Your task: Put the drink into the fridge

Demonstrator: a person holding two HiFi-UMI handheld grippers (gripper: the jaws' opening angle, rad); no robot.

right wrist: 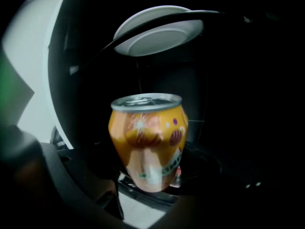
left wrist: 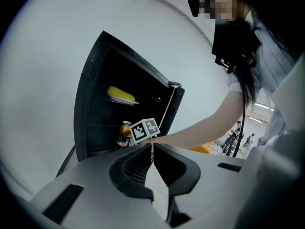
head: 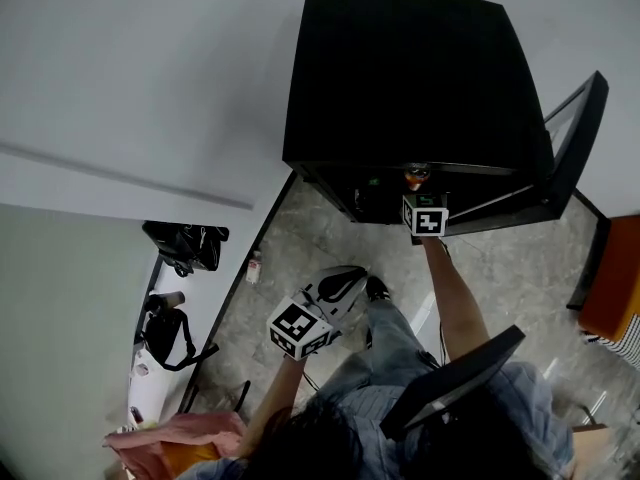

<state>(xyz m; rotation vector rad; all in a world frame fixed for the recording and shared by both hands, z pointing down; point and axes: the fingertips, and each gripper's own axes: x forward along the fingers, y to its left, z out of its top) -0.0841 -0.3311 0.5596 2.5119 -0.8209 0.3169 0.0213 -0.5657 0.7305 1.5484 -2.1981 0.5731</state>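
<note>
Your right gripper has its jaws clamped on the lower part of the orange metal drink can. It's pretty dim in there, but the can sits right between them in the right gripper view, top rim up and leaning a touch. The can is already past the front edge of the black boxy fridge, low in the compartment and just above the dark bottom ledge. Over it, a round white plate rests on the upper shelf near the shelf's front edge. From the head view your right arm reaches straight into the opening, with the marker cube just outside the front edge.

The glass-panelled fridge door is swung open on the right side of the fridge.

Your left gripper is doing nothing much. Its jaws are pressed together with nothing between them, and it hangs well back from the fridge, over your blue-jeaned leg. Its camera looks at the fridge from the side, so you can see the can and the other gripper's cube inside the opening.

The fridge stands on the grey stone-pattern floor against a pale wall. Two black bags lie off to the left by that wall, well apart from everything else.
</note>
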